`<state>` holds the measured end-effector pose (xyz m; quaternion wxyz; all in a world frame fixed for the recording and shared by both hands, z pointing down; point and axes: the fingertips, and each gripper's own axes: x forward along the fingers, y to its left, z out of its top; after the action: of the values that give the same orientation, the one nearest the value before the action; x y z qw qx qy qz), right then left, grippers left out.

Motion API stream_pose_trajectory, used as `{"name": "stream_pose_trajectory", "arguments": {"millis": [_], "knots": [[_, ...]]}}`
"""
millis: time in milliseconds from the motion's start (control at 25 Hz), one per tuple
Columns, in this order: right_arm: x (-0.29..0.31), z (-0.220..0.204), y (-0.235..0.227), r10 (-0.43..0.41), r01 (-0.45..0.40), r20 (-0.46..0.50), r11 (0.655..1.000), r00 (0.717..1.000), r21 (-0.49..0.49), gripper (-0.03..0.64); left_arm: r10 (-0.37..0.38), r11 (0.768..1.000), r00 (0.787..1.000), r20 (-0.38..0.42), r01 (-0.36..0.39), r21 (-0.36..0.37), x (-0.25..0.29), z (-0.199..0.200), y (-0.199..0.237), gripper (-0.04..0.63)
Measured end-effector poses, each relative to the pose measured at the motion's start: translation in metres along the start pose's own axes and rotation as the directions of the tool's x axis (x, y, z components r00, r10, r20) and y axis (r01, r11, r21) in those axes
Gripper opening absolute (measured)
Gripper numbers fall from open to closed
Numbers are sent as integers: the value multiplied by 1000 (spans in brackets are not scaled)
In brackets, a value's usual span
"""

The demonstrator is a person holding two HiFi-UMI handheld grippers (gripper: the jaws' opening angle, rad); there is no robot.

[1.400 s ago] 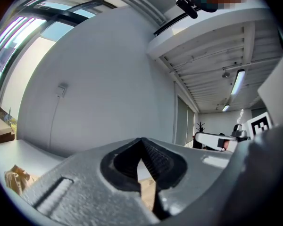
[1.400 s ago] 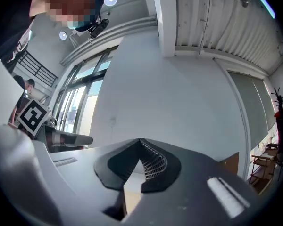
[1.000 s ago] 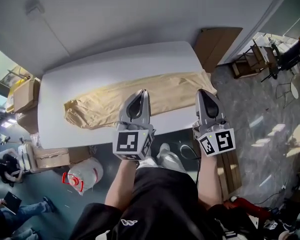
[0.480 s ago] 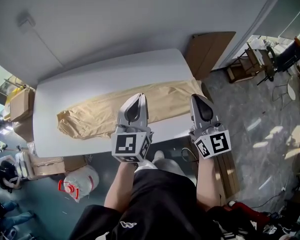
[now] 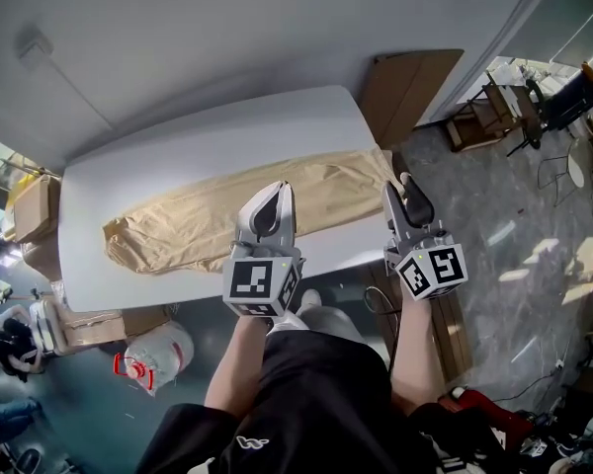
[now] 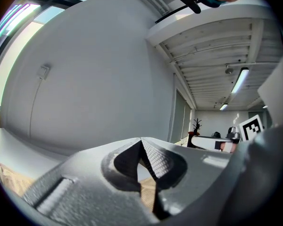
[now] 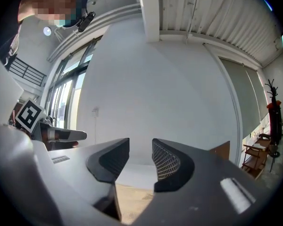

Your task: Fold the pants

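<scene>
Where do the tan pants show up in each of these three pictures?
Head view: pants stretched lengthwise across the table, mid-picture.
Left gripper view: a tan sliver at bottom centre.
Right gripper view: a tan patch at bottom centre.
Shared landmark: the small wall box behind the table.

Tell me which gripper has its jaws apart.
The right gripper: its jaws have just been opening, nothing between them. The left gripper has jaws meeting at the tips.

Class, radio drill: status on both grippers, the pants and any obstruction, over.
Left gripper shut, empty. Right gripper jaws just been opening, nothing between them. Pants stretched out on table, unfolded. Nothing blocking.
</scene>
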<state>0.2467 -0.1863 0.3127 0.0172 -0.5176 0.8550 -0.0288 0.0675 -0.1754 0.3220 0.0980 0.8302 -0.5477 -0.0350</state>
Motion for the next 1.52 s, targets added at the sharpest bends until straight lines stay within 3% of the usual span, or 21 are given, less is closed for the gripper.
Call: {"name": "stream_pose_trajectory", "arguments": {"millis": [160, 440, 560, 760, 880, 1000, 1240, 1400, 1520], "knots": [[0, -29, -32, -38, 42, -80, 998, 996, 45, 270, -18, 1000, 999, -30, 18, 6, 13, -11, -9, 2], [1, -84, -86, -112, 135, -195, 985, 974, 107, 284, 25, 1000, 997, -68, -26, -15, 42, -37, -6, 2], [1, -115, -107, -149, 187, -265, 974, 953, 127, 337, 19, 999, 994, -108, -23, -37, 52, -57, -9, 2], [4, -173, -132, -135, 228, -384, 951, 913, 208, 362, 2, 999, 986, -166, -11, -53, 63, -87, -16, 2], [1, -206, -144, -121, 248, -433, 936, 893, 251, 433, 0, 998, 981, -196, -13, -64, 67, -101, -16, 2], [2, -232, -151, -103, 266, -489, 923, 866, 277, 440, 13, 996, 973, -231, -33, -82, 73, -118, -12, 2], [-8, -282, -165, -86, 340, -587, 877, 805, 338, 458, 23, 995, 946, -324, -53, -83, 82, -166, -10, 2], [-6, -304, -168, 6, 358, -611, 806, 792, 471, 479, 10, 993, 922, -387, -56, -106, 89, -195, -17, 2], [-1, -315, -167, 45, 362, -619, 777, 784, 515, 486, -1, 991, 911, -412, -55, -124, 91, -209, -21, 2]]}}
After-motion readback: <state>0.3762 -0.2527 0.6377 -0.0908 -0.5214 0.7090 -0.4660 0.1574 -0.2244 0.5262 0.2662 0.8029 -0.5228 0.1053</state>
